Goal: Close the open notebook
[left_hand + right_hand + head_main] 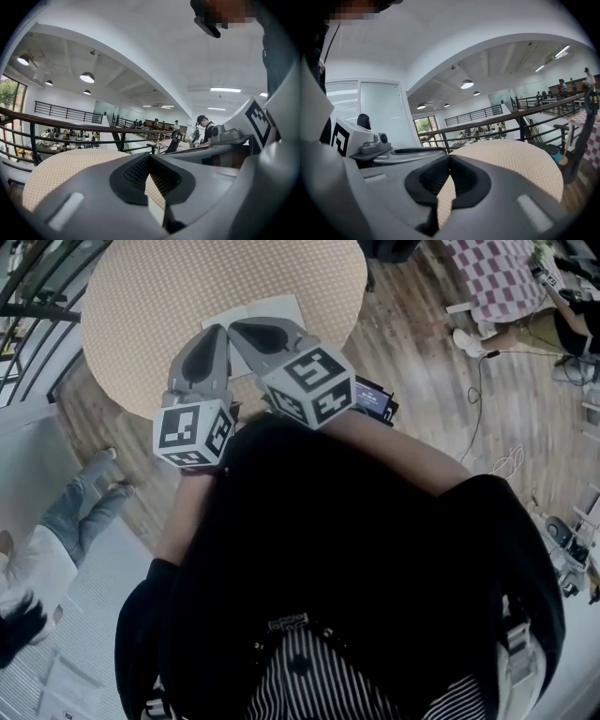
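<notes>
A white notebook (267,313) lies flat on the round beige dotted table (141,306), its near part hidden behind my grippers. Whether it lies open or closed I cannot tell. Both grippers hover side by side over the table's near edge, their tips close together above the notebook's near-left part. The left gripper (221,331) (149,157) has its jaws together with nothing between them. The right gripper (236,327) (450,157) is likewise shut and empty. In both gripper views the tabletop (511,159) shows beyond the pads, and a white sliver of notebook (154,211) shows below the left pads.
A dark flat object (375,399) lies by the table's near right edge. A black railing (37,296) runs past the table's left. A person in jeans (84,502) is at the left, and a checkered table (497,277) stands at the upper right on the wooden floor.
</notes>
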